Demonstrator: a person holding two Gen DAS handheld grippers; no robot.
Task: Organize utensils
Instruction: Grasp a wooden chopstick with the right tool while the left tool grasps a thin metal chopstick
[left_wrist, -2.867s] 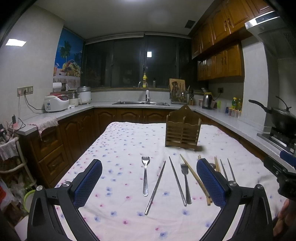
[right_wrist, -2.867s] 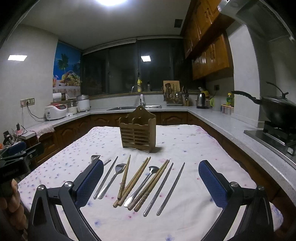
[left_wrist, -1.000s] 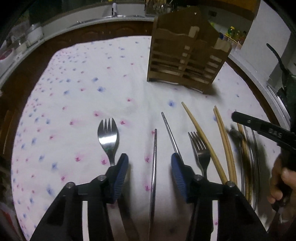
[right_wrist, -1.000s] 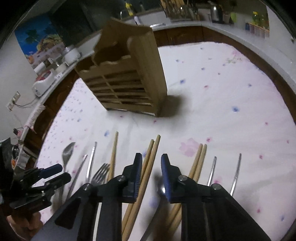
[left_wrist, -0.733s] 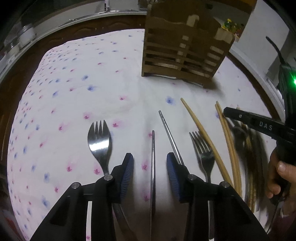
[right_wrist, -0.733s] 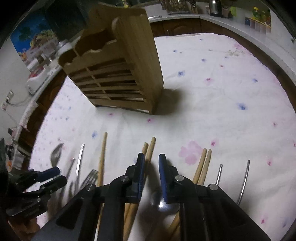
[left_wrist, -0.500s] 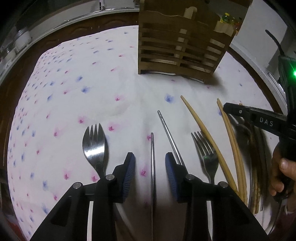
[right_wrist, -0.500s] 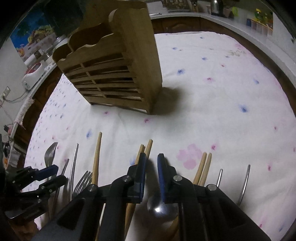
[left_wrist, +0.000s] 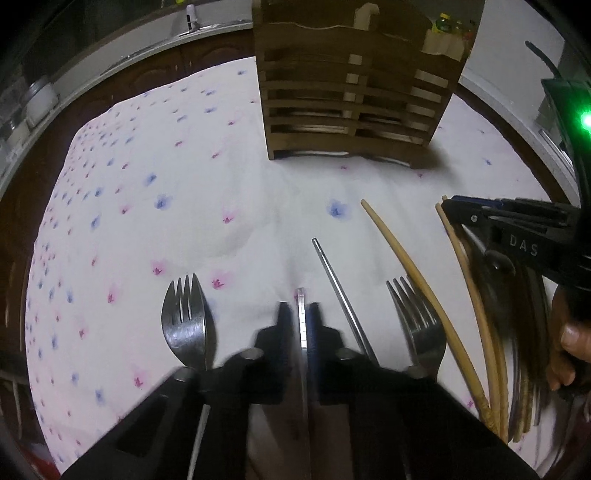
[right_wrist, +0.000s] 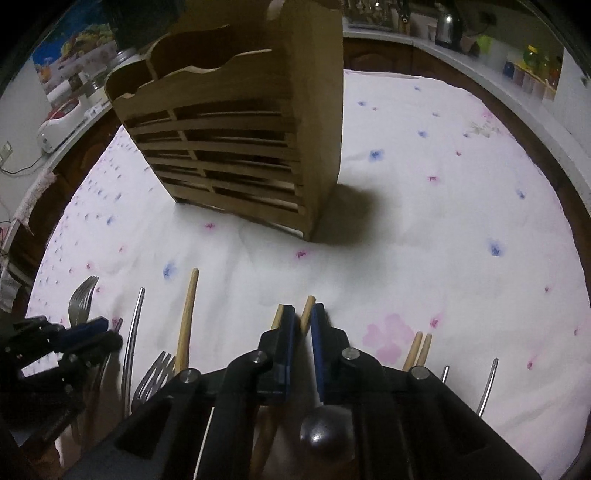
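Observation:
A slatted wooden utensil holder stands on the flowered tablecloth. My left gripper is shut on a metal chopstick lying on the cloth. A fork lies left of it; a second metal chopstick, another fork and wooden chopsticks lie to its right. My right gripper is shut on a wooden chopstick, with a second one just outside the left finger. A spoon bowl lies under it.
Two more wooden chopsticks and two metal chopsticks lie right of my right gripper. A single wooden chopstick, a metal chopstick and a fork lie to its left. Kitchen counters ring the table.
Both grippers came down to the cloth and closed their jaws. The left shut on the metal chopstick, the right on a wooden chopstick. The holder looms closer in both views.

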